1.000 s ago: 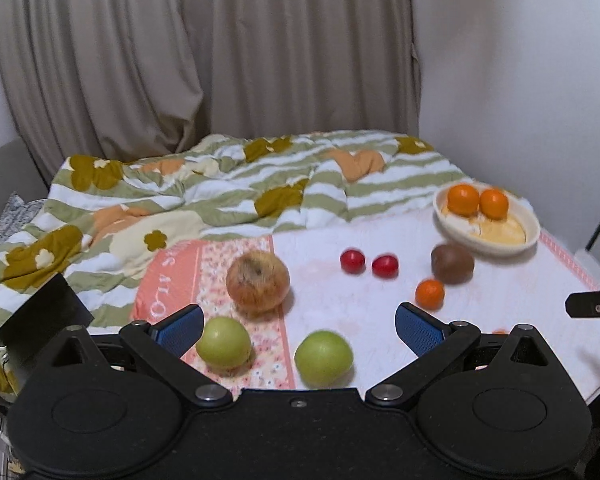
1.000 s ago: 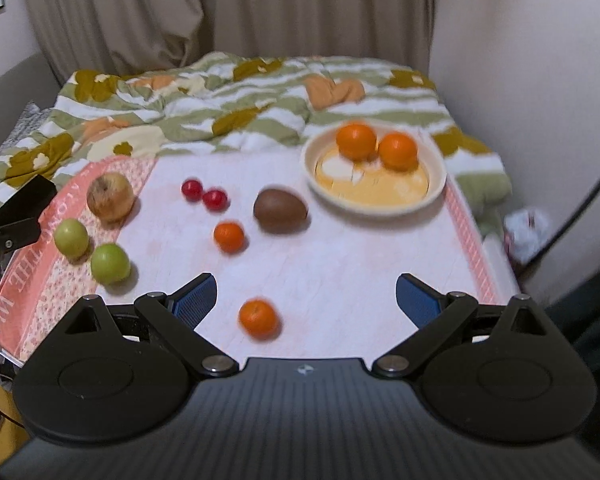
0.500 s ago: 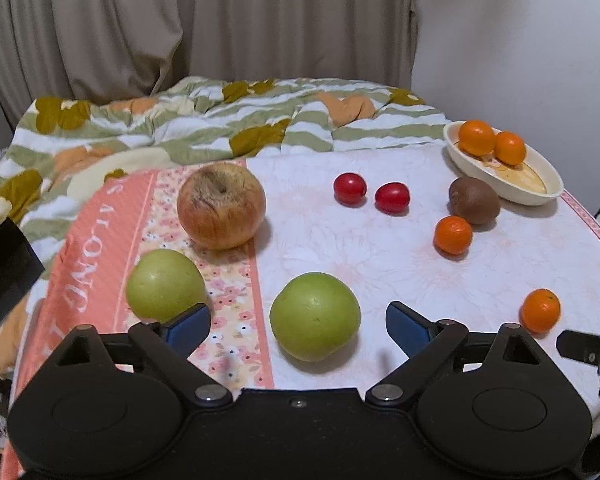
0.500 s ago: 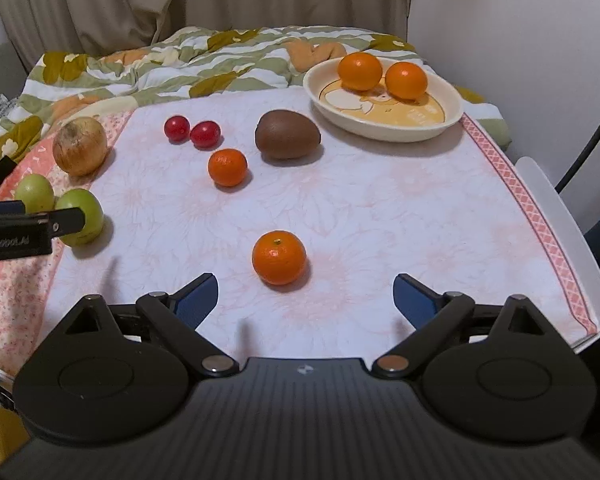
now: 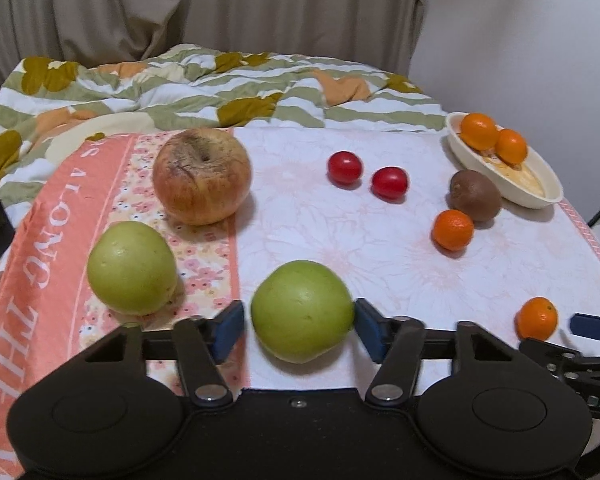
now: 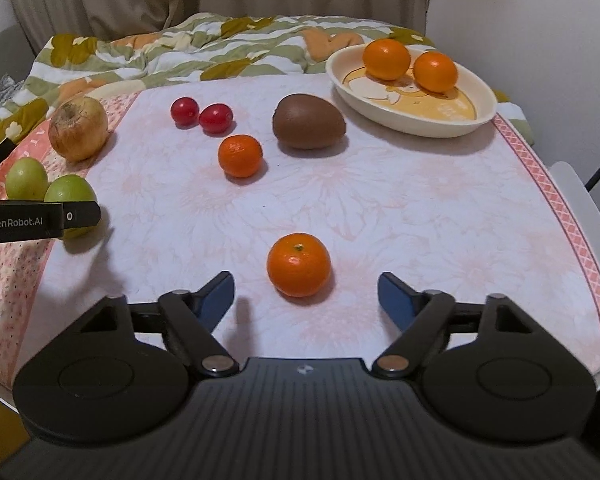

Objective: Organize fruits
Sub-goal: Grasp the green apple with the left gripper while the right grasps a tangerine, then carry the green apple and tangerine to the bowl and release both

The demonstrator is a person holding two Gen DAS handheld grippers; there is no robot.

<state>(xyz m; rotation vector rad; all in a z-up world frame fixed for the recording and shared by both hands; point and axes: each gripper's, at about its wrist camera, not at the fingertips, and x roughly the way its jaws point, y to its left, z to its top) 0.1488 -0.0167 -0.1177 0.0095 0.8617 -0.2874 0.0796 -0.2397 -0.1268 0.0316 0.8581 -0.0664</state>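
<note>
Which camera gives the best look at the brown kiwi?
The right wrist view: the kiwi lies large and unblocked mid-table beside the cream dish, its whole outline and shadow clear. The left wrist view also shows the kiwi, but small, near the picture's right edge, with a mandarin close in front of it.

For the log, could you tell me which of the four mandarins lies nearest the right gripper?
The lone mandarin just ahead of the right gripper, whose jaws are closing; another sits by the kiwi, two in the dish.

Left tool (image 5: pixel 300 330), right tool (image 6: pixel 306 298) — black bodies, blue pads, silver screws.
</note>
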